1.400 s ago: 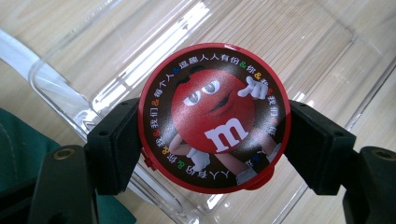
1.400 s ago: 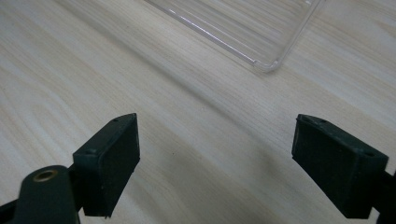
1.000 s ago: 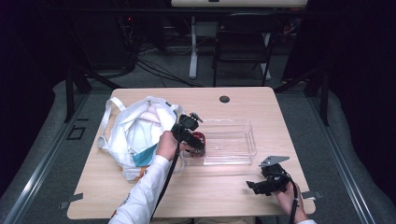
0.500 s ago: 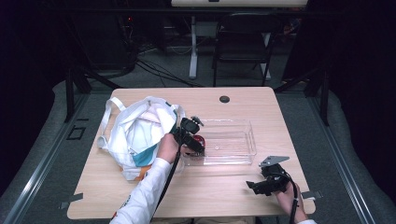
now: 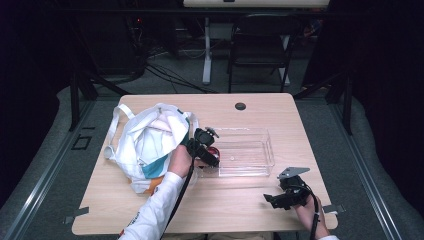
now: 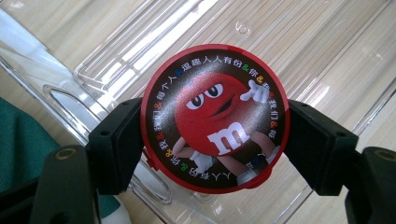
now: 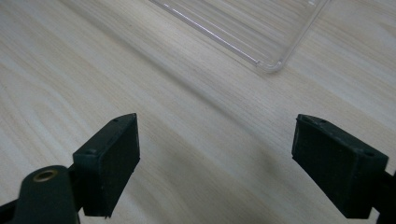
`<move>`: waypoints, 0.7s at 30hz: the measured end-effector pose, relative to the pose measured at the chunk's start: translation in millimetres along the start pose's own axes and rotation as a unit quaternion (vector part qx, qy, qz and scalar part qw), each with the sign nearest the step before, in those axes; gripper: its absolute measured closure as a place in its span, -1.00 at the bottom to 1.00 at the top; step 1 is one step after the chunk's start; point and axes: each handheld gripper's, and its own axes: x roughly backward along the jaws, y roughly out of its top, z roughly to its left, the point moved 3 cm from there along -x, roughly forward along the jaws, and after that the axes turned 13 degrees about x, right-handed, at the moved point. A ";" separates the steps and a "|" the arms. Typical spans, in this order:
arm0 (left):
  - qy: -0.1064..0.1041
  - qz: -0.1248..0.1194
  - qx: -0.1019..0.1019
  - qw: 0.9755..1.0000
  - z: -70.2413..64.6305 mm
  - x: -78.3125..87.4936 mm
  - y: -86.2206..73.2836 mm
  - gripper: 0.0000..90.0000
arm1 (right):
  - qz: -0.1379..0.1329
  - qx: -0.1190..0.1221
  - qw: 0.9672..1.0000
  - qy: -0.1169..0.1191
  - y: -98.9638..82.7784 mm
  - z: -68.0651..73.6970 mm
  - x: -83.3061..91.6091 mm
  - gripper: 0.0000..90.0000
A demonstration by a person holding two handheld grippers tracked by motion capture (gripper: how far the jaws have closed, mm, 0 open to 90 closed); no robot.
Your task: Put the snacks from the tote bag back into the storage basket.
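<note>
Clamped between the left gripper's (image 6: 212,135) jaws, a round red tin (image 6: 215,116) printed with a red candy figure is held above a clear tray (image 6: 299,42); the right gripper's (image 7: 231,163) jaws are spread wide.

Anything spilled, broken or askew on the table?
Nothing stands out. The left gripper holds the round red candy tin over the clear tray; the tote bag lies slumped beside it. The right gripper is open above bare table.
</note>
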 end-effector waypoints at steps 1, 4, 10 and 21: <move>0.000 0.000 0.001 1.000 0.0 0.1 0.0 -0.43 | -0.002 -0.001 1.000 0.001 0.1 0.2 -0.2 -0.67; 0.001 -0.011 0.001 1.000 -0.4 4.3 0.7 -0.44 | 0.000 -0.001 1.000 0.000 0.0 -0.1 -0.3 -0.67; 0.002 -0.038 0.003 0.999 -2.0 24.2 5.5 -0.59 | 0.000 0.001 1.000 -0.001 0.1 -0.1 -0.4 -0.67; 0.000 -0.075 -0.006 0.997 5.1 69.2 4.0 -0.75 | -0.002 -0.001 1.000 0.000 0.2 0.3 0.1 -0.67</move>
